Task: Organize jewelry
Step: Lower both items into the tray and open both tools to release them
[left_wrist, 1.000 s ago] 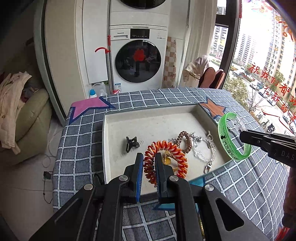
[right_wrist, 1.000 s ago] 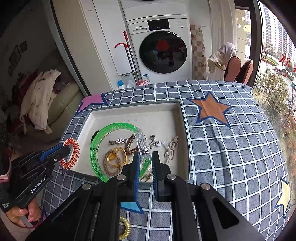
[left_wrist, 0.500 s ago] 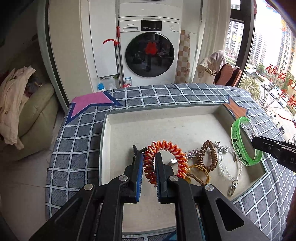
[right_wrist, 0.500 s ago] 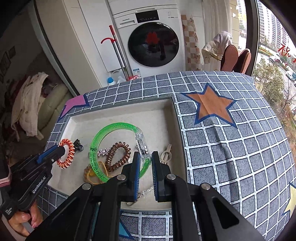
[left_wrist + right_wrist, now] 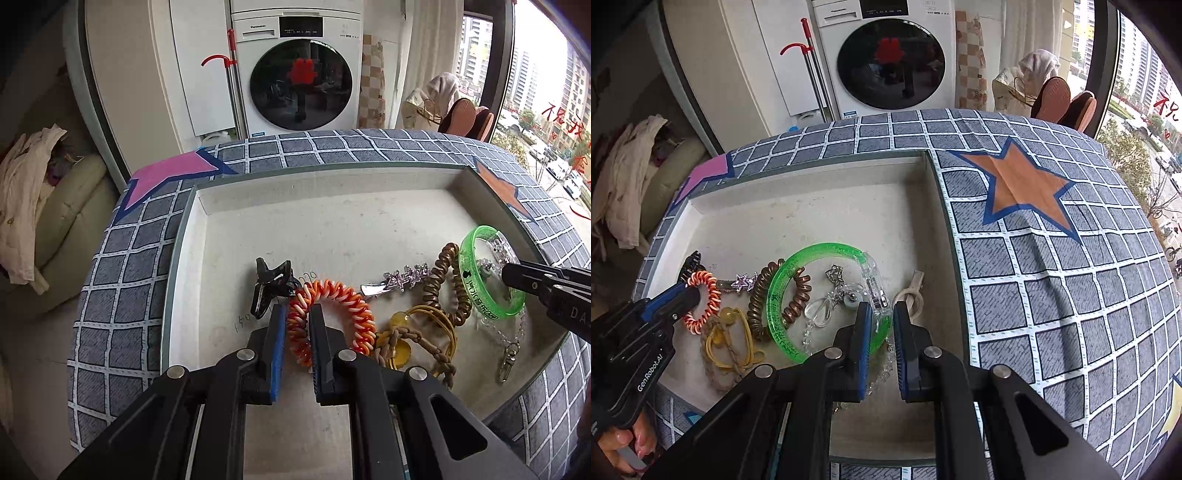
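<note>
Jewelry tray (image 5: 188, 236) | left tool (image 5: 297, 325) tilted down, pinching orange coil (image 5: 354, 314)

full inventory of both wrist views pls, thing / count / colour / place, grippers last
tray: 1, off-white, on the checked cloth
checked cloth: 1, grey-blue with star patches, covers the table
orange coil band: 1, orange and white, over tray, in left gripper
green bangle: 1, translucent green, over tray, in right gripper
brown coil band: 1, brown, tray, beside the bangle
claw clip: 1, black, tray, left of the orange coil
star hair clip: 1, silver, tray centre
yellow band with braided cord: 1, yellow and tan, tray front
crystal chain: 1, clear, under the bangle
washing machine: 1, white, behind the table
left gripper: black, blue pads, shut on the coil
right gripper: black, blue pads, shut on the bangle
</note>
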Tool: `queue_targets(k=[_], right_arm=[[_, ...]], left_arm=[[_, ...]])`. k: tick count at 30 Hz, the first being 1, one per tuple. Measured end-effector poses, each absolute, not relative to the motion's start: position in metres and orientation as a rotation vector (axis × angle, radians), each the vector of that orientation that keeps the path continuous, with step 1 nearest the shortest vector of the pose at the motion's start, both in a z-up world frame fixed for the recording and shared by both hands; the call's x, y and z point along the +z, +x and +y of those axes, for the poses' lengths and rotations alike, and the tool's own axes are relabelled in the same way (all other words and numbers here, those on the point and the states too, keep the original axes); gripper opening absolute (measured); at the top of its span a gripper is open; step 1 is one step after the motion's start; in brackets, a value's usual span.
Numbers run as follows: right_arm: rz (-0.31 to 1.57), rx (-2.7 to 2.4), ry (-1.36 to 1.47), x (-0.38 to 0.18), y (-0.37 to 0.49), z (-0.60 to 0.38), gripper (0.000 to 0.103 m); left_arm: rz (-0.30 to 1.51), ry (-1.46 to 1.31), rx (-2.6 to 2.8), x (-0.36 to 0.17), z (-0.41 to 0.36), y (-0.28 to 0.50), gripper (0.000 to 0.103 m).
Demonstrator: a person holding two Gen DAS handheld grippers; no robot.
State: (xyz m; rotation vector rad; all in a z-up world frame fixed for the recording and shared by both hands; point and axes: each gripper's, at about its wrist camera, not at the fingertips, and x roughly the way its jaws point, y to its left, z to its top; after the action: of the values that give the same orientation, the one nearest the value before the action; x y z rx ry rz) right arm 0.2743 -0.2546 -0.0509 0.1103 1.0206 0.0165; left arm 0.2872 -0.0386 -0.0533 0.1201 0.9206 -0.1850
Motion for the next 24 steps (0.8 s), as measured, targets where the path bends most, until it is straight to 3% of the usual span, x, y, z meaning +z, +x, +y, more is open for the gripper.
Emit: queue_targets(k=[5, 6, 9, 16, 24], right_arm=[[1.024, 0.019, 0.116, -0.052, 0.273, -0.254, 0.015], [1.026, 0.024, 0.121, -0.051, 0.273, -0.254, 0.021], [1.017, 0.028, 0.144, -0.049, 0.271, -0.256, 0.05], [0.976, 0.061, 0.202, -0.034, 0.263, -0.259, 0.057], [0.943, 0.074, 0.216, -0.02, 0.253, -0.258, 0.058]], left_arm=[[0.914, 0.147, -0.174, -0.055, -0.041, 0.287, 0.033], [0.914, 0.151, -0.172, -0.055, -0.042, 0.286, 0.033], [0.919, 0.153, -0.167, -0.054, -0.042, 0.285, 0.033], [0.911, 0.14, -0.166, -0.046, -0.04, 0.281, 0.033], [0.899, 0.152, -0.173, -0.04, -0.044, 0.278, 0.033]])
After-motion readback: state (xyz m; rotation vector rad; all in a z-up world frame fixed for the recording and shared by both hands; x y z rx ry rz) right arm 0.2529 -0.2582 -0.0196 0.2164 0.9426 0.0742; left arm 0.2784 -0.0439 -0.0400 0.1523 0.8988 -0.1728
